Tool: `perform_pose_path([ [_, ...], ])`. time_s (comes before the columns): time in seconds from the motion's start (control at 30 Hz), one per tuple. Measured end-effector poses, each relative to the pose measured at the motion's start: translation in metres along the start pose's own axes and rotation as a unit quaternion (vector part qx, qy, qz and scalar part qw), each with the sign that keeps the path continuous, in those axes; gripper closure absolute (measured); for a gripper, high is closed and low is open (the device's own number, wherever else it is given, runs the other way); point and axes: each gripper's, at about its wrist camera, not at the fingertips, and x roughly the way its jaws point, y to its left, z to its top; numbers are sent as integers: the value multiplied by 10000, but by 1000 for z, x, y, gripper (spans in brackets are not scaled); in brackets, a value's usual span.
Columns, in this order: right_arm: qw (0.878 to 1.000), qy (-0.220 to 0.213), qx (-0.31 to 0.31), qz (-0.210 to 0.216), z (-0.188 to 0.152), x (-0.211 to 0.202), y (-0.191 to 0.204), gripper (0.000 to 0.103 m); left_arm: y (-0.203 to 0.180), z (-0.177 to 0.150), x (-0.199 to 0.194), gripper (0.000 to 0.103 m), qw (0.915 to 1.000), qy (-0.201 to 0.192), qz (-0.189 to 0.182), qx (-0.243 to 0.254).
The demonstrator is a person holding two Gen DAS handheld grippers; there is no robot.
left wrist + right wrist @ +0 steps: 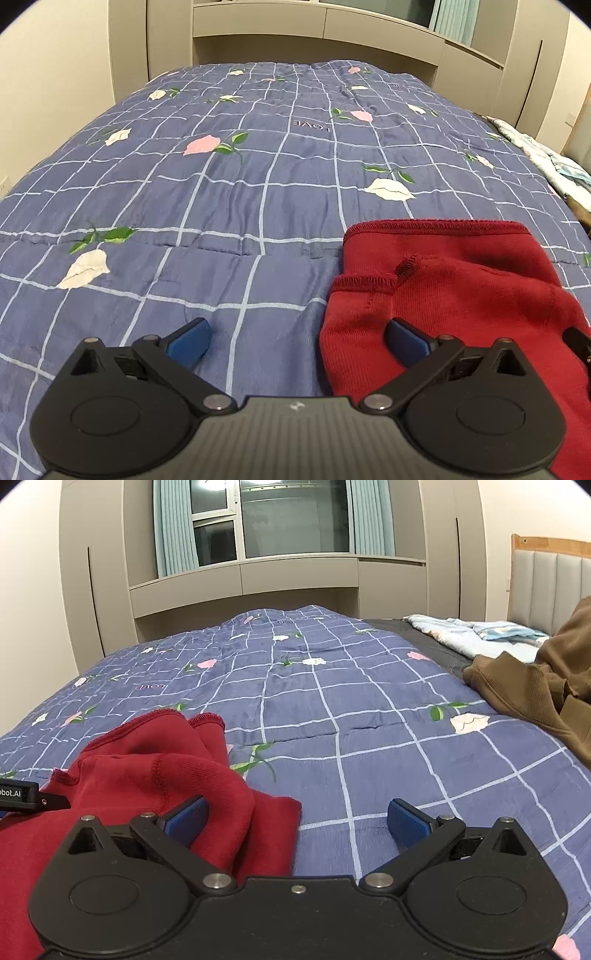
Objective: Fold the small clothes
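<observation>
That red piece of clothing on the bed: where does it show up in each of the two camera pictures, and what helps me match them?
Left wrist view: the red garment lies lower right, under the gripper's right finger.
Right wrist view: the red garment lies lower left, under that gripper's left finger.
Shared landmark: the blue checked quilt with the word LOVE printed on it.

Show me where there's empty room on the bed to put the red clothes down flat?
The widest bare patch of the blue checked quilt lies left of the red garment, running up to the beige cabinets. A narrower strip lies between the red garment and the brown garment. The brown garment and light blue bedding crowd the right edge.
</observation>
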Motion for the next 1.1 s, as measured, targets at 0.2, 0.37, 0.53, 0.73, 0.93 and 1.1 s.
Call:
perform_pose_path([
  [0.2, 9996, -46, 238, 160, 1, -23, -5, 1, 13, -1, -24, 1, 9990, 159, -232, -340],
  [0.37, 9986, -312, 251, 337, -7, -71, 6, 1, 27, -19, -73, 1, 9954, 60, -655, -697],
  [0.53, 9985, -275, 109, 453, -20, -107, 15, 1, 20, -51, -104, 1, 9953, 136, -907, -320],
  [0.73, 9997, 80, -67, 229, -50, -118, 17, 1, 22, -84, -105, 1, 9947, 363, -917, -278],
  [0.93, 9987, 226, 252, 383, -65, -111, 7, 1, 24, -89, -101, 0, 9945, 467, -914, -198],
  [1.1, 9983, 177, 346, 433, -67, -116, 5, 0, 25, -89, -108, 1, 9934, 663, -812, -461],
])
